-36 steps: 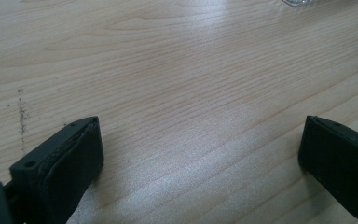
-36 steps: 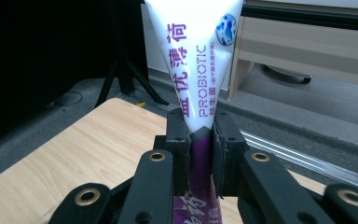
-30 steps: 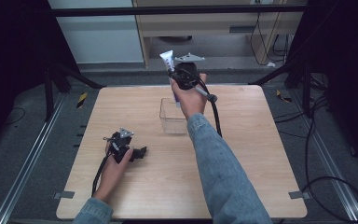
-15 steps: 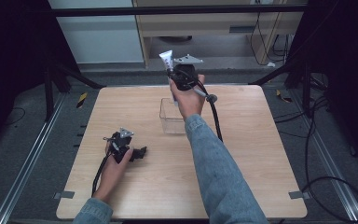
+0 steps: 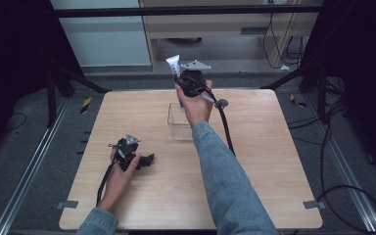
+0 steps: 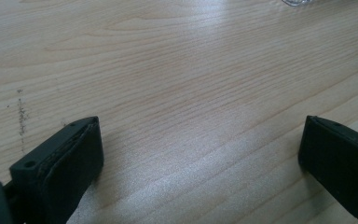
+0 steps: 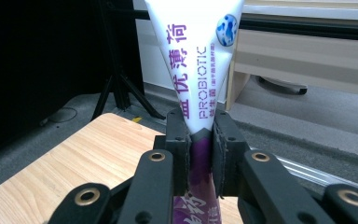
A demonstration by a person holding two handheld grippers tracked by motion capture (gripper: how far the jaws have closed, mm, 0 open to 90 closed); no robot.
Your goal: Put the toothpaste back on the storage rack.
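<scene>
Right gripper (image 7: pixel 199 140) clamped on white tube (image 7: pixel 196 56), raised above clear box (image 5: pixel 180 122), left gripper (image 6: pixel 200 154) spread wide, resting on table (image 5: pixel 274 161)

In the right gripper view the tube's (image 7: pixel 200 60) wide end runs off the top edge, and its purple lower part is hidden between the right tongs (image 7: pixel 200 154), with the print there cut short. In the high view the tube (image 5: pixel 173 64) is too small to read. The clear box (image 5: pixel 178 122) is partly covered by the right hand (image 5: pixel 196 105). In the left gripper view only a sliver of the box (image 6: pixel 303 2) shows at the top edge, and the left tongs (image 6: pixel 200 154) are cut off at the bottom.
</scene>
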